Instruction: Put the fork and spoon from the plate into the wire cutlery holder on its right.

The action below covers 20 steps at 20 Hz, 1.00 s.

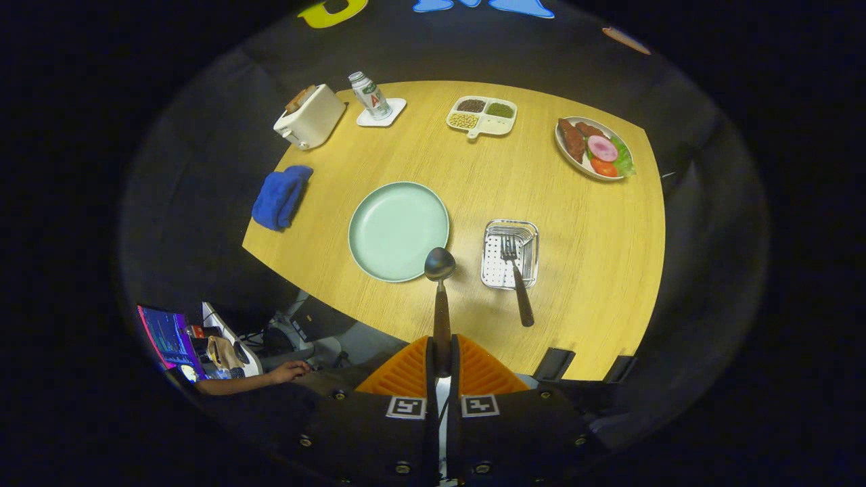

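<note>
The spoon is pinched by its dark handle between the two fingers of the gripper, which press on it from both sides; its bowl points forward and shows over the near rim of the pale green plate, high above the wooden table. The plate has nothing lying in it. Just to the right of the plate stands the wire cutlery holder, a small rectangular basket, and the fork already lies in it, tines inside and its dark handle sticking out over the near edge. Farther back on the table are a divided dish with beans and grains, and to its right a plate of food with sausage, ham, tomato and lettuce. On the left side sit a toaster with bread in it, a bottle standing on a white coaster, and a crumpled blue cloth at the table's edge. Below the table, a person's hand rests near a lit screen.
</note>
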{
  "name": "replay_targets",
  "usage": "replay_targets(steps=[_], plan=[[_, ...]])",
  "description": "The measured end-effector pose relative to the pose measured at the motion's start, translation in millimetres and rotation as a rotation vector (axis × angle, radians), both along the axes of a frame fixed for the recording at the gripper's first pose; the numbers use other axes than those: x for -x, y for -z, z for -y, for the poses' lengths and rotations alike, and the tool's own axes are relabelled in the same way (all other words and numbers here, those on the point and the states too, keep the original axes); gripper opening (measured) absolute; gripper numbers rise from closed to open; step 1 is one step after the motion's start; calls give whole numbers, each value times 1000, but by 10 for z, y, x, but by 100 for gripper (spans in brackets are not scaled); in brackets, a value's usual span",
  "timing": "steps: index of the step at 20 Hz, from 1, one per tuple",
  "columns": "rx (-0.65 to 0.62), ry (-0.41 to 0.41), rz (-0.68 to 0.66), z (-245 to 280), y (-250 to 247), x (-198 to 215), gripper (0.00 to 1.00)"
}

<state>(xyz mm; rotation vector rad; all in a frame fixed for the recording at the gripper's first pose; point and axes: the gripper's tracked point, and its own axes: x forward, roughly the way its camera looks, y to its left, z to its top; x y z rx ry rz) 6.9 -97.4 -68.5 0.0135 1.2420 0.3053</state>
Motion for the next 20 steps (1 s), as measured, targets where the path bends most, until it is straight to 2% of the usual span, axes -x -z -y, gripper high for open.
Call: replay_targets(steps=[7,12,20], plan=[[-13,78,8,399,-146,-27,5],[-4,144,-13,591,-13,-148,5],[24,146,-71,558,279,-445,5]])
